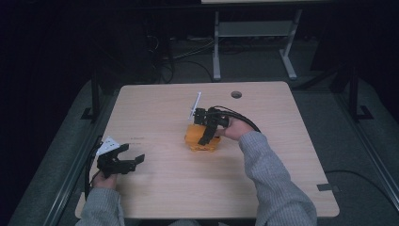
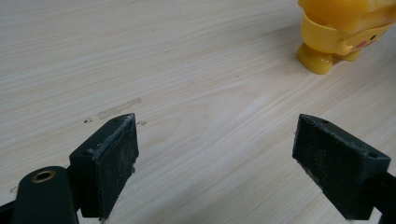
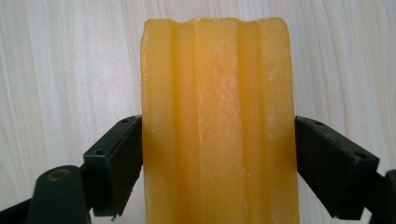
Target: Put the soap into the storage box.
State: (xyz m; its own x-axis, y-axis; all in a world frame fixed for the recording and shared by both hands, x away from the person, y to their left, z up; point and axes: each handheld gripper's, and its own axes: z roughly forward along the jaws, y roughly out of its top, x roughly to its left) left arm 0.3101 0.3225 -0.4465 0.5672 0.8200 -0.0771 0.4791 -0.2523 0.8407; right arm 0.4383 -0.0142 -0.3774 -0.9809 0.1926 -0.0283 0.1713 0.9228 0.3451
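My right gripper (image 3: 218,154) has its jaws pressed against both flat sides of the yellow toy (image 3: 218,121) — clamped on its ribbed back, near the middle of the table (image 1: 155,188). It looks like hard, glossy plastic: stiff, probably hollow and light, and slick enough to slip, so I judge the flat flanks a safer hold than the rounded feet or head. My left gripper (image 2: 229,154) hangs with its jaws wide apart over bare wood, the toy well off toward the far right.
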